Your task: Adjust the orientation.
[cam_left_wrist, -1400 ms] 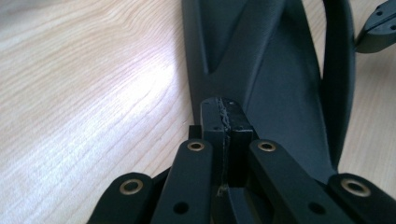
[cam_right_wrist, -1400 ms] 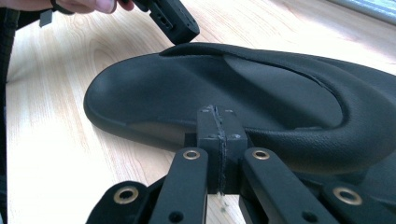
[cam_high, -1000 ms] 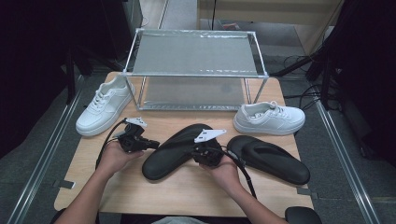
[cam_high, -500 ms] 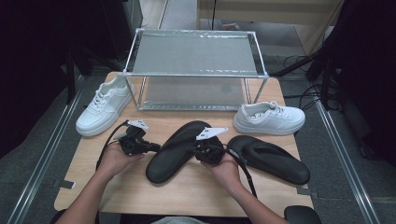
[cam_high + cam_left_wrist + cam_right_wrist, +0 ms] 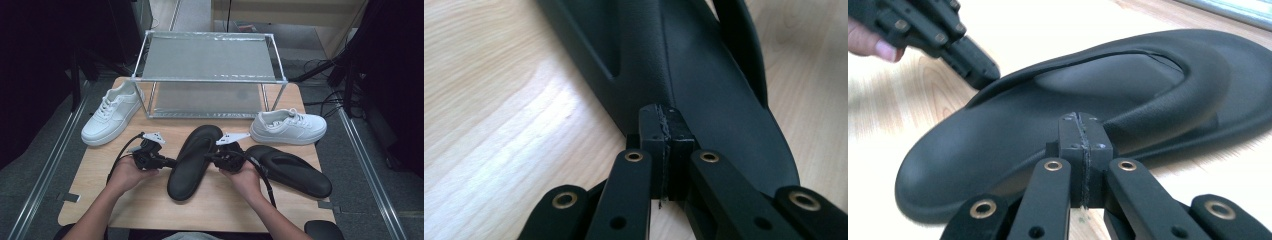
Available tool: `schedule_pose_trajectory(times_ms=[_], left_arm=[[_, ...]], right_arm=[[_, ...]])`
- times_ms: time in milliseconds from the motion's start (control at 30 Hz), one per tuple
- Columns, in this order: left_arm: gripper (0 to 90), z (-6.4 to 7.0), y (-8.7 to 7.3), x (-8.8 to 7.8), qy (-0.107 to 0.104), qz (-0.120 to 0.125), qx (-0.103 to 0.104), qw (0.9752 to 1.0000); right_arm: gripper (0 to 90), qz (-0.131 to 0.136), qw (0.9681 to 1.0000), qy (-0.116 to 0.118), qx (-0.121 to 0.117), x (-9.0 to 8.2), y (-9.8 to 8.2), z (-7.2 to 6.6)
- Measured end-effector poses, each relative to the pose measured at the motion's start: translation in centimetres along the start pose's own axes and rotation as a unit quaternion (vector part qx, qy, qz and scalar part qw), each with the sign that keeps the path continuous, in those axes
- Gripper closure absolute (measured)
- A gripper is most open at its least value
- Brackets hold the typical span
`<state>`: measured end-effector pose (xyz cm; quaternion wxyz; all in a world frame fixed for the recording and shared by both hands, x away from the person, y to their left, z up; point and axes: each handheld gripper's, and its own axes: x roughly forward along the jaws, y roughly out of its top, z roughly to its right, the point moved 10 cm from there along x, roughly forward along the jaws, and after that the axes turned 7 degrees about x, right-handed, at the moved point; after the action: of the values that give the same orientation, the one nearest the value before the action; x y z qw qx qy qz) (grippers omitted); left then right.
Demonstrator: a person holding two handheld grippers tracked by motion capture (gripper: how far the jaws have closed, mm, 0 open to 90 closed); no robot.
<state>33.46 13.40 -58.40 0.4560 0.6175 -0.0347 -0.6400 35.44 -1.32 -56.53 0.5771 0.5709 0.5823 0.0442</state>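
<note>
A black slipper (image 5: 192,160) lies on the wooden table (image 5: 100,200), its toe towards the rack. My left gripper (image 5: 170,162) is shut, and its tips press against the slipper's left edge. My right gripper (image 5: 209,156) is also shut, with its tips against the slipper's right edge. In the left gripper view the closed jaws (image 5: 664,117) butt against the black slipper (image 5: 704,75). In the right gripper view the closed jaws (image 5: 1079,122) meet the slipper (image 5: 1108,100), and the left gripper (image 5: 948,40) touches its far side. Nothing lies between either pair of jaws.
A second black slipper (image 5: 290,170) lies to the right. One white sneaker (image 5: 112,112) sits at the left, another (image 5: 287,125) at the right. A metal two-tier rack (image 5: 210,75) stands at the back of the table.
The middle slipper has turned from a slant to nearly straight towards the rack, pushed between the two shut grippers. The left gripper has shifted slightly right and nearer.
</note>
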Motion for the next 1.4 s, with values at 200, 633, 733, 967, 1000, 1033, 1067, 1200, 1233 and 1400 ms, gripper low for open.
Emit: schedule_pose_trajectory(times_ms=[200, 633, 733, 967, 1000, 1033, 1067, 1200, 1233, 1400], left_arm=[[90.0, 0.3, 0.0, 0.1, -0.004, -0.003, 0.000, 1.0000], [90.0, 0.8, -0.1, 0.2, -0.013, -0.008, -0.001, 0.9999], [90.0, 1.0, 0.0, 0.3, -0.016, -0.010, -0.003, 0.9998], [88.9, 1.0, -0.1, 0.3, -0.026, -0.008, -0.006, 0.9996], [88.9, 0.9, -0.1, 0.2, -0.029, -0.005, -0.007, 0.9996], [85.1, 0.9, -0.1, 0.1, -0.030, -0.006, -0.011, 0.9995], [83.8, 0.8, -0.2, 0.1, -0.031, -0.008, -0.011, 0.9994], [79.0, 0.5, -0.2, -0.2, -0.028, -0.006, -0.007, 0.9996], [78.1, 0.4, 0.0, -0.4, -0.024, 0.000, -0.006, 0.9997], [65.0, 0.3, 0.8, -1.5, -0.028, 0.039, 0.000, 0.9989]], right_arm=[[90.0, 0.000, 0.9999, 0.011, 0.011, 0.1, 0.2, 0.4], [90.0, -0.006, 0.9998, 0.016, 0.005, 0.7, 0.9, 0.9], [90.0, -0.005, 0.9999, 0.013, 0.004, 1.0, 1.4, 1.3], [90.0, -0.003, 0.9999, 0.015, 0.002, 1.2, 1.5, 1.4], [90.0, -0.003, 0.9999, 0.015, 0.002, 1.2, 1.5, 1.4], [88.9, -0.003, 0.9999, 0.010, 0.000, 1.0, 1.6, 1.5], [87.2, -0.004, 0.9999, 0.010, 0.002, 1.0, 1.6, 1.6], [79.4, -0.005, 1.0000, 0.006, 0.005, 0.7, 1.6, 1.9], [78.3, -0.006, 0.9999, 0.010, 0.007, 0.6, 1.6, 1.9], [69.5, -0.003, 0.9999, 0.011, -0.003, 0.1, 1.8, 1.4]])
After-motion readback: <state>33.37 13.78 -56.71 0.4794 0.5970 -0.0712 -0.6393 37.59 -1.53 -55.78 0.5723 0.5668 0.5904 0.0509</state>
